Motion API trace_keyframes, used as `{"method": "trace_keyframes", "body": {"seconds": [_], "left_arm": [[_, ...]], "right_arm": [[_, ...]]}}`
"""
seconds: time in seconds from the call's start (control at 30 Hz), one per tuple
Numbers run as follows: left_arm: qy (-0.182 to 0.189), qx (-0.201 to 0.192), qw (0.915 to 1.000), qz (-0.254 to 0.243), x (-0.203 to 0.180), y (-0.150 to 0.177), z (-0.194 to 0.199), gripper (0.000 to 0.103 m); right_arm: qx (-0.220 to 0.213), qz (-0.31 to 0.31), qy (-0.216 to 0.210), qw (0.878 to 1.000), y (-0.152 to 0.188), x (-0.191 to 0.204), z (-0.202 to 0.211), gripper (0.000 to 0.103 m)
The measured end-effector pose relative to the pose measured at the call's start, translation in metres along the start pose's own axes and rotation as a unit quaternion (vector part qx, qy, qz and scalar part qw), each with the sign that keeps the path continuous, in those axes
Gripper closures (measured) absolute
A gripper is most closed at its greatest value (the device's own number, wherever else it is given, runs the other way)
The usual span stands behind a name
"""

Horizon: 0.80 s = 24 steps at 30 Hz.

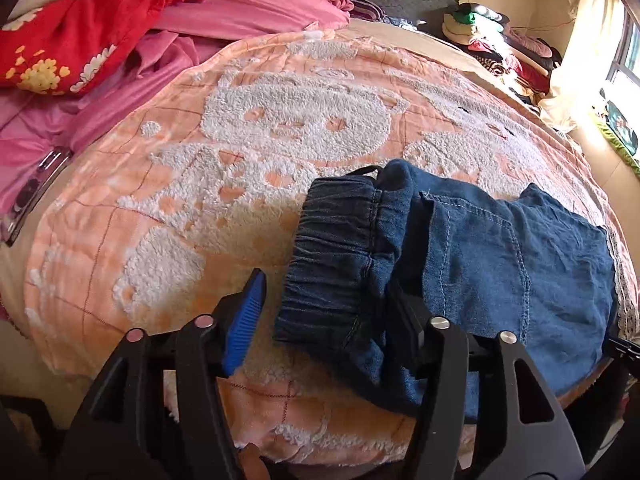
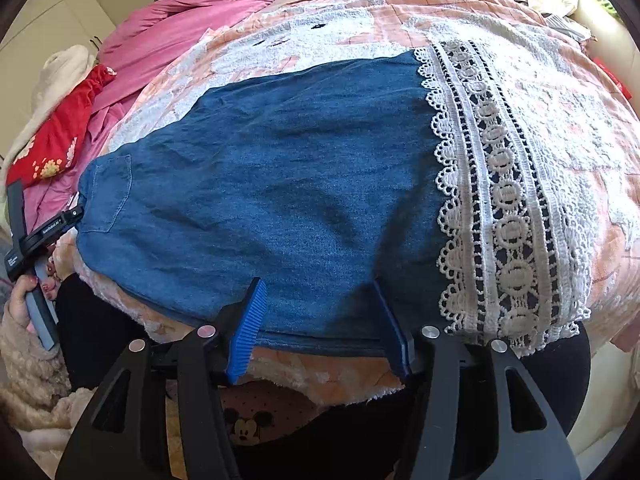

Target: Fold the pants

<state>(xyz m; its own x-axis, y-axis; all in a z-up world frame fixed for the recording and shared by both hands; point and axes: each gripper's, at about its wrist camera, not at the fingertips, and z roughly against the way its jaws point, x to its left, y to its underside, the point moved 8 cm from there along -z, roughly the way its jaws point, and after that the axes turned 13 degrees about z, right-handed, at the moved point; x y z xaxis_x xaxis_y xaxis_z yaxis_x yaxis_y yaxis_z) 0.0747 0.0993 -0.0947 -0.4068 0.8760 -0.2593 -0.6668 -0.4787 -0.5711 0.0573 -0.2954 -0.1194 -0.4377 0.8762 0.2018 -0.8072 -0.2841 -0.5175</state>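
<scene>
Blue-padded fingers of the left claw (image 1: 320, 320) stand apart around the elastic waistband of the denim pants (image 1: 480, 248); the right finger is hidden under a fold of the cloth, the left pad stands clear of it, so nothing is pinched. From the right wrist view, the right claw (image 2: 320, 320) is likewise parted over the near edge of the pants, both pads beside the cloth without pressing it. The pants lie flat on the bed, on a peach blanket with fluffy white figures (image 1: 180, 208), near its front edge, with a white lace hem (image 2: 500, 200) at the leg end. Beyond the blanket sit pink bedding (image 1: 248, 4) and a red flowered cloth (image 1: 68, 48). A hand (image 2: 20, 304) holds the left claw's grip at the far left.
</scene>
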Motion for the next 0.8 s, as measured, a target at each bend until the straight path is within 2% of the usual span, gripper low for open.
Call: {"method": "trace_keyframes", "body": {"seconds": [0.17,0.27,0.37,0.57,0.67,0.8], "left_arm": [[0.006,-0.046,0.9989,-0.003,0.0,-0.022,0.045,0.044],[0.034,-0.055,0.9979,-0.008,-0.017,-0.034,0.055,0.042],[0.056,-0.048,0.9971,-0.02,-0.043,-0.042,0.048,0.041],[0.107,-0.018,0.9923,-0.059,-0.12,-0.041,0.02,0.04],[0.138,0.006,0.9873,-0.079,-0.157,-0.033,0.003,0.04],[0.151,0.031,0.9814,-0.115,-0.199,-0.022,-0.024,0.04]], "right_arm": [[-0.039,0.006,0.01,0.999,-0.015,-0.006,0.025,0.044],[-0.057,0.001,0.019,0.998,-0.028,-0.016,0.032,0.043],[-0.068,-0.007,0.034,0.997,-0.042,-0.032,0.036,0.042],[-0.099,0.003,0.071,0.993,-0.075,-0.07,0.049,0.041],[-0.106,-0.009,0.069,0.992,-0.092,-0.096,0.048,0.041],[-0.098,-0.028,0.053,0.993,-0.11,-0.131,0.034,0.041]]}}
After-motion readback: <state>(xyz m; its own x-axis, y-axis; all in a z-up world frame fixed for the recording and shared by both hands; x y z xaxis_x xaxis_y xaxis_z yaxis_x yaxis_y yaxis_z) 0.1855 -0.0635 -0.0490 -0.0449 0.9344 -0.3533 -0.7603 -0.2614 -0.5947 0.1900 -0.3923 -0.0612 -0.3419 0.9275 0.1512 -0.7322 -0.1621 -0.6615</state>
